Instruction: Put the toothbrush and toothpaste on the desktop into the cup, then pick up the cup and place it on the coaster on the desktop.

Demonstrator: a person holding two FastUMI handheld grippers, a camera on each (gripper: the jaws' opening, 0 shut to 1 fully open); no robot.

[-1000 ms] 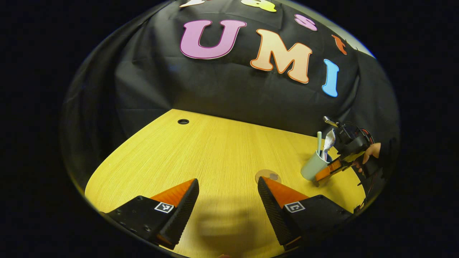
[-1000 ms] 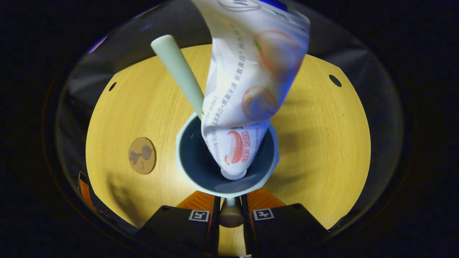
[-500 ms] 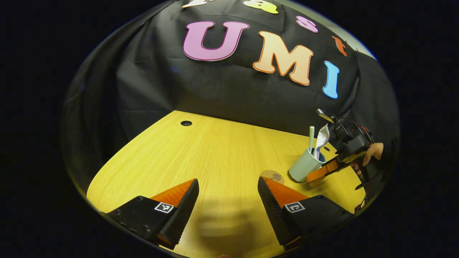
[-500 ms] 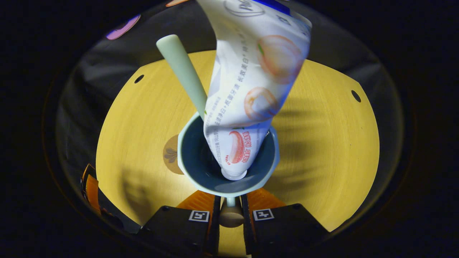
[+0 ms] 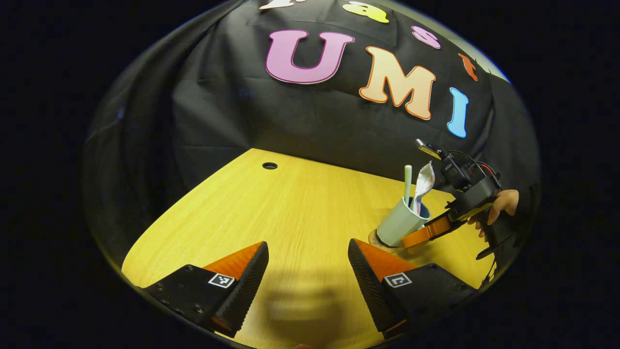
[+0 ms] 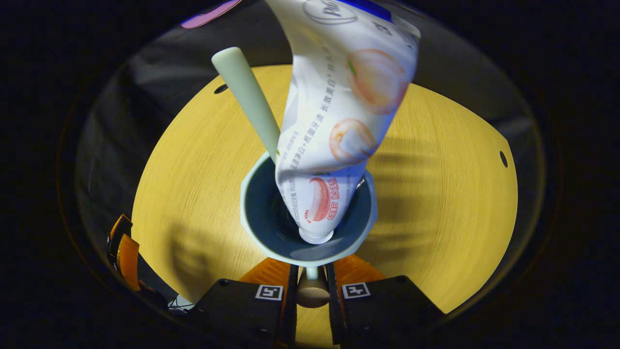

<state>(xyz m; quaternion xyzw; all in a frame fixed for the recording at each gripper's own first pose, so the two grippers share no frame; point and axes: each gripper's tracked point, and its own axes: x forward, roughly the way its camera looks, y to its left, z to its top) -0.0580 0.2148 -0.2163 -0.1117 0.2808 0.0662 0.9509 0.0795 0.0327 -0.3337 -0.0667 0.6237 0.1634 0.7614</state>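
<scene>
The right gripper point(image 6: 310, 283) is gripping, jaws nearly closed, the handle of the pale green ceramic cup point(image 5: 401, 224) over the round brown coaster point(image 5: 373, 239); the left gripper point(image 5: 308, 264) is hanging wide open, empty.

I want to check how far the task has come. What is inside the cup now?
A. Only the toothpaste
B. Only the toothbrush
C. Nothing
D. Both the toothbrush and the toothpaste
D: in the right gripper view, the toothbrush handle and the toothpaste tube both stand in the cup, which the right gripper holds by its handle.
</scene>
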